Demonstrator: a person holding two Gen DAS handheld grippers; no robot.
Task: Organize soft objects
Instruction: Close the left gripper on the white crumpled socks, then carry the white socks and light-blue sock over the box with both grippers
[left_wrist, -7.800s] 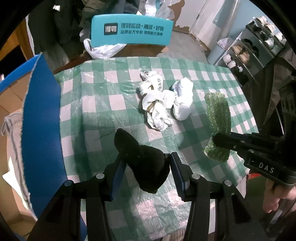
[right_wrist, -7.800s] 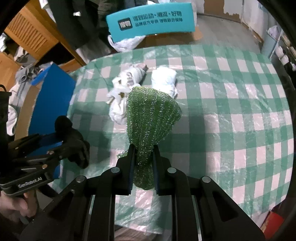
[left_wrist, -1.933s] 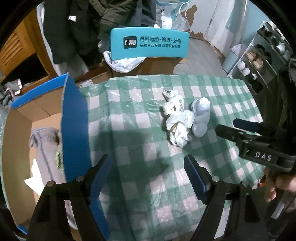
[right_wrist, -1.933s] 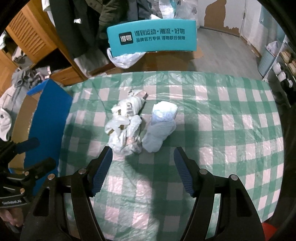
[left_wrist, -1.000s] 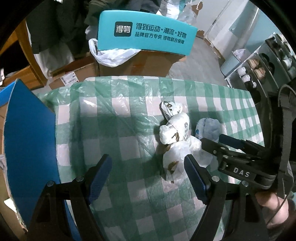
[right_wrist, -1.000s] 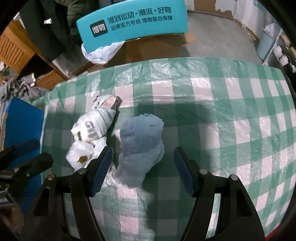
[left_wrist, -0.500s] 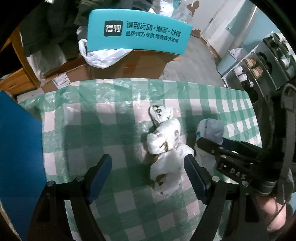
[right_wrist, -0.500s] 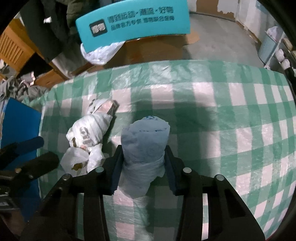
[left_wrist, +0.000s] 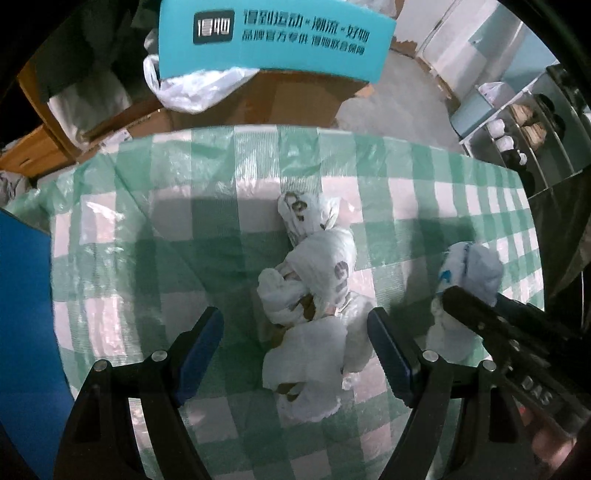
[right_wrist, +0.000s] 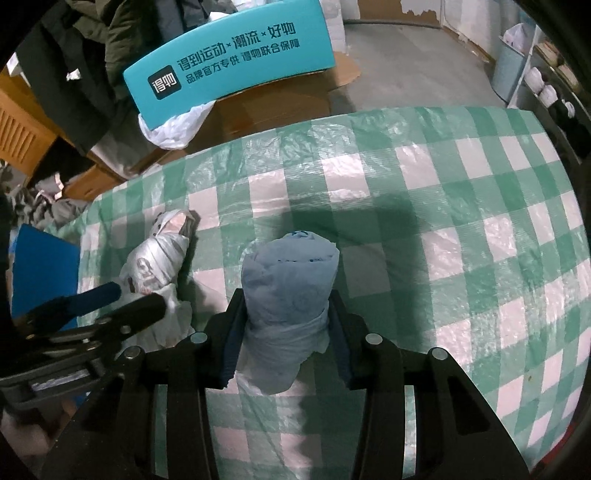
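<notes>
A crumpled white plastic-bag bundle (left_wrist: 314, 295) with dark print lies on the green-and-white checked tablecloth (left_wrist: 155, 236). My left gripper (left_wrist: 295, 332) hangs open over it. The bundle shows in the gap between the blue pads (left_wrist: 199, 343), and neither pad touches it. My right gripper (right_wrist: 286, 314) is shut on a pale blue rolled soft bundle (right_wrist: 291, 280), which stands up between its fingers. In the left wrist view the pale blue bundle (left_wrist: 469, 266) sits apart from the white one, to its right. In the right wrist view the white bundle (right_wrist: 159, 262) and the left gripper (right_wrist: 110, 299) are at the left.
A teal printed box (left_wrist: 273, 37) stands on brown cardboard boxes (left_wrist: 288, 99) beyond the table's far edge, with a white bag (left_wrist: 192, 88) beside it. A blue box flap (left_wrist: 22, 332) rises at the table's left edge. Shoe shelves (left_wrist: 524, 125) stand at the right.
The right gripper shut on the pale blue bundle and drew it away from the white one. The left gripper moved down and closer, so the white bundle now sits between its open fingers.
</notes>
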